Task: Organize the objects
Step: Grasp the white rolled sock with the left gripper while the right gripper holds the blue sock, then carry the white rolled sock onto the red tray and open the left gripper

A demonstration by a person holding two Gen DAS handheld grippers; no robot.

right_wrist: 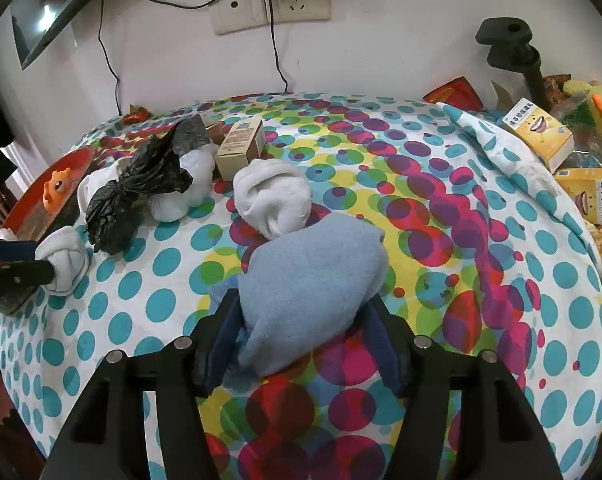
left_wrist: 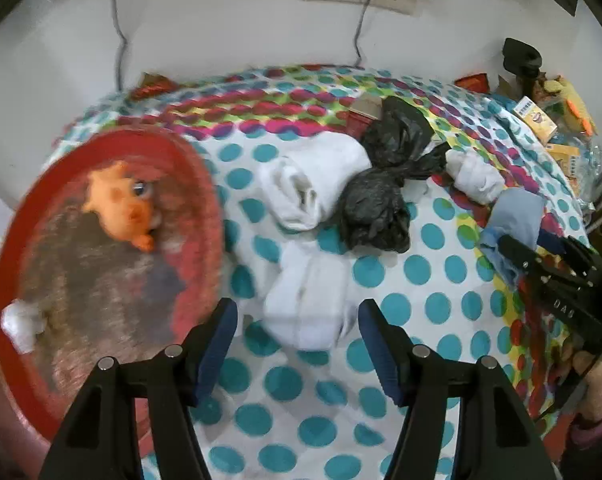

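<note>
On the table covered with a dotted, many-coloured cloth point(right_wrist: 441, 216), the round red tray point(left_wrist: 17, 236) stands at the far left, at 9 o'clock in the left wrist view. In the tray lie an orange plastic fish toy point(left_wrist: 121, 204) and, near its rim at 8 o'clock, a small white crumpled piece point(left_wrist: 21, 324). The left gripper point(left_wrist: 297, 344) has its jaws wide apart with nothing pressed between them; just beyond its fingertips, at 12 o'clock from them, lies a rolled white sock bundle point(left_wrist: 309, 304) on the cloth. A 2nd white rolled bundle point(left_wrist: 313, 184) lies farther away, touching a knotted black plastic bag point(left_wrist: 385, 184) at its right side. In the right wrist view a brown cardboard box point(right_wrist: 241, 148) stands at 11 o'clock, and a white balled sock point(right_wrist: 273, 200) rests at 12 o'clock, touching the far end of the light blue folded cloth point(right_wrist: 309, 288). This blue cloth lies on the table between the fingers of the right gripper point(right_wrist: 305, 340); the jaws stand partly apart around it, and I cannot tell if the pads still press on it. At 2 o'clock, at the table's right edge, 2 yellow cartons point(right_wrist: 541, 136) lie beside a black clamp stand point(right_wrist: 513, 52).
</note>
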